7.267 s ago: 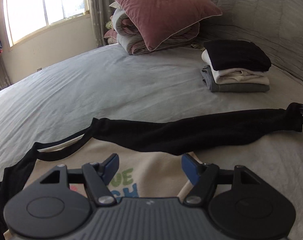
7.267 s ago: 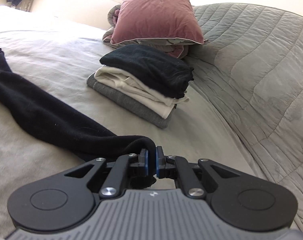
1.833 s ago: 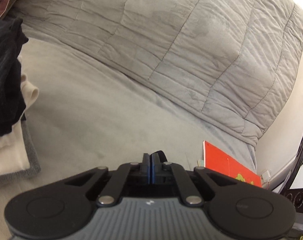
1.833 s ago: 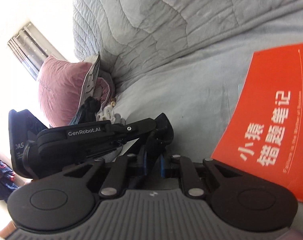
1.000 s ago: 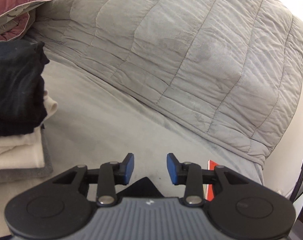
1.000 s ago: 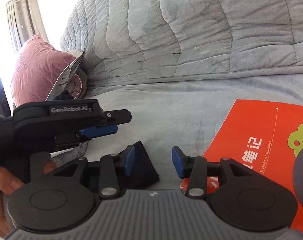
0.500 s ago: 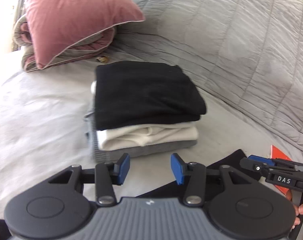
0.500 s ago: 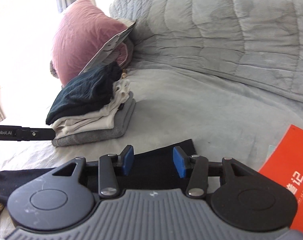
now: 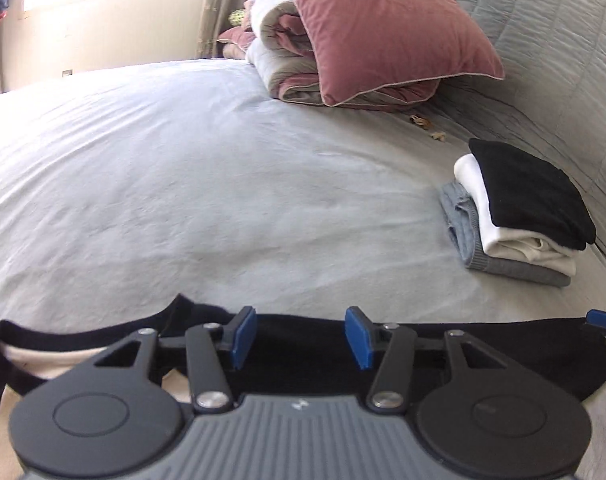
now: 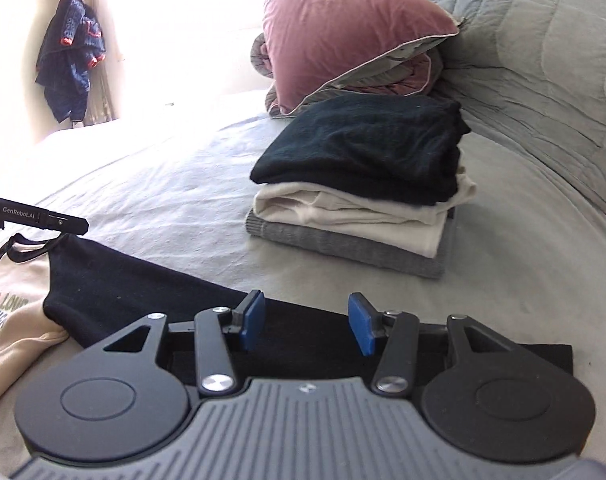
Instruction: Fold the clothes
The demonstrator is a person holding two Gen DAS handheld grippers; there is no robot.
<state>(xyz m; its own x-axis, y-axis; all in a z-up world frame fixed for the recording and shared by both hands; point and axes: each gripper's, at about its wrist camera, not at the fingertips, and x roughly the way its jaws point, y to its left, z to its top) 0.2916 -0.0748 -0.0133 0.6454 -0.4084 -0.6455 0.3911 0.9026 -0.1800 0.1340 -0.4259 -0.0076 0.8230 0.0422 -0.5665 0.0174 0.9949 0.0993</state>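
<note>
The cream shirt [image 10: 11, 320] with its black sleeve [image 10: 135, 288] is laid flat on the bed [image 9: 183, 184], the sleeve stretched out toward the right. It is judged light, limp and easily creased, best pinched at the cuff edge [image 10: 551, 356]. The left gripper [image 9: 301, 338] is held wide open above the sleeve, nothing gripped. The right gripper [image 10: 307, 322] is likewise spread wide over the cuff end, empty

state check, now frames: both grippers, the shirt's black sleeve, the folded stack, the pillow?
left gripper: open, empty, over the sleeve
right gripper: open, empty, over the sleeve
black sleeve: laid out flat, unfolded, not gripped
cream shirt: lying flat, print up
folded stack: three folded garments, black on top
pink pillow: propped on a rolled quilt
</note>
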